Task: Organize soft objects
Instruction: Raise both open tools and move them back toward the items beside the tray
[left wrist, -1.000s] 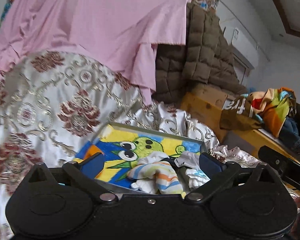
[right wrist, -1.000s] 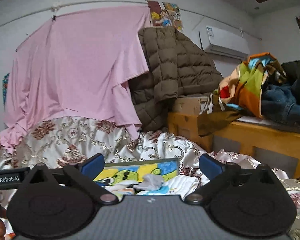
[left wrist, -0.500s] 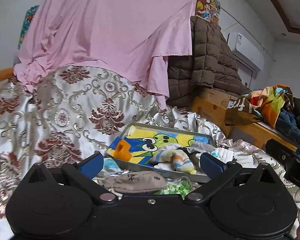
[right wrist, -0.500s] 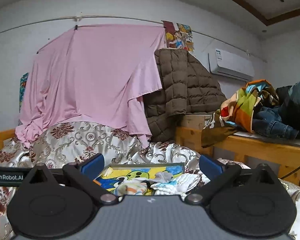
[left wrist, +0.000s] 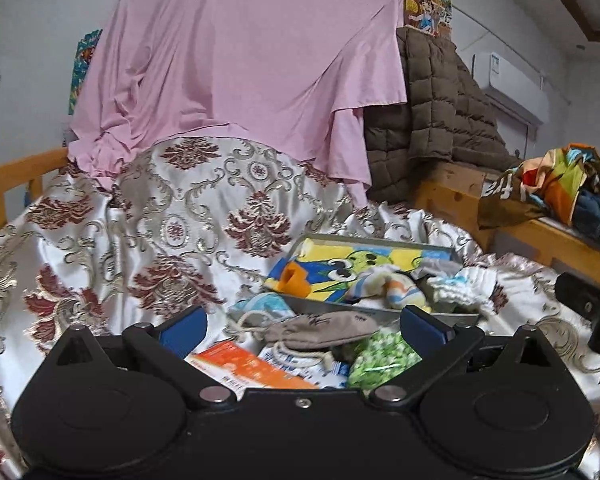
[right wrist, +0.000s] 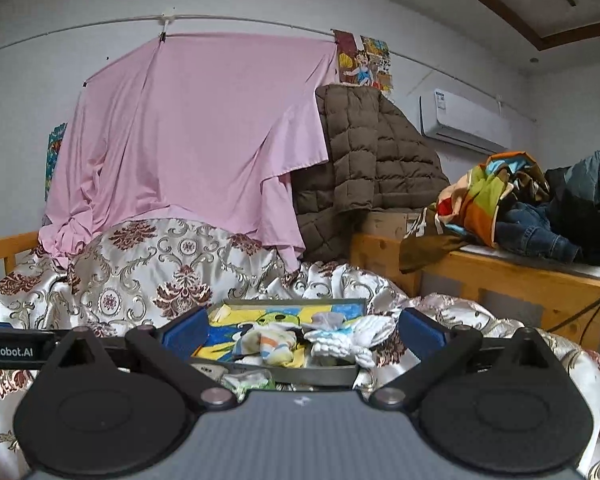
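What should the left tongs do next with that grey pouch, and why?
Probably ease the left tongs forward and down onto the grey pouch. They are open and empty, and the pouch lies on the bedspread right between their tips, just outside the cartoon tray where the striped socks already sit.

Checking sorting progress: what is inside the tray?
The tray holds a striped sock, a white sock over its edge and an orange item. Anything beneath them is hidden.
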{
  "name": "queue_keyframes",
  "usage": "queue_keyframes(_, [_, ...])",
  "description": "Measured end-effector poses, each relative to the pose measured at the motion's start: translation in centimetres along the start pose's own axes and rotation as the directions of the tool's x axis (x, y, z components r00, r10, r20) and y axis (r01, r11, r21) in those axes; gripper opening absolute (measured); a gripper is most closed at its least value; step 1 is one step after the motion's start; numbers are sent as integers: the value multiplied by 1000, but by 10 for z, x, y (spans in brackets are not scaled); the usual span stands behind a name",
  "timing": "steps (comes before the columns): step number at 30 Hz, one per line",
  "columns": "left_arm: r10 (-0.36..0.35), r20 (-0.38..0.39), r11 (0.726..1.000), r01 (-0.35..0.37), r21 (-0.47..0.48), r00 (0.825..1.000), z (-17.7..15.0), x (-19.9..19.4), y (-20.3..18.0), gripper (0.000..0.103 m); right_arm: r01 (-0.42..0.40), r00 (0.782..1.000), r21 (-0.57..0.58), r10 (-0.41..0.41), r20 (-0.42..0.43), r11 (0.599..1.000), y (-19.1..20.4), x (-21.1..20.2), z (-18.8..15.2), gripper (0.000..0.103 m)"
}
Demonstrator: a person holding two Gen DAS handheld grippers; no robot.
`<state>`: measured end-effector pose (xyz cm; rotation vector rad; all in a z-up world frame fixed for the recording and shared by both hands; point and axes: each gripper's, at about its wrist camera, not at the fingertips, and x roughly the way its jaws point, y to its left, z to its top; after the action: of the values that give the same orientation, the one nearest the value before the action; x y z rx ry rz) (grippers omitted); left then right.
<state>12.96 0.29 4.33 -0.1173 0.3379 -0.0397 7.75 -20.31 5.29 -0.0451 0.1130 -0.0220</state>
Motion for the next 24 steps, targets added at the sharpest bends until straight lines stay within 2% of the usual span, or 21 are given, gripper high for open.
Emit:
queue_keyframes(13, [126,-71,992,-126,9,989,-35,-5,23,102,-75,991,-16,72,-115,997,16,3,-26,103])
queue_keyframes(19, [147,-132,989,-147,7,980,-42,-5,27,102,-120,973,-6,116,-200,993,19,12,-41,103])
queue_keyframes(24, [181,-193,978,-197,-64,964,-44,1,40,102,-157,955,-23,146,-258,987,24,19,-53,103])
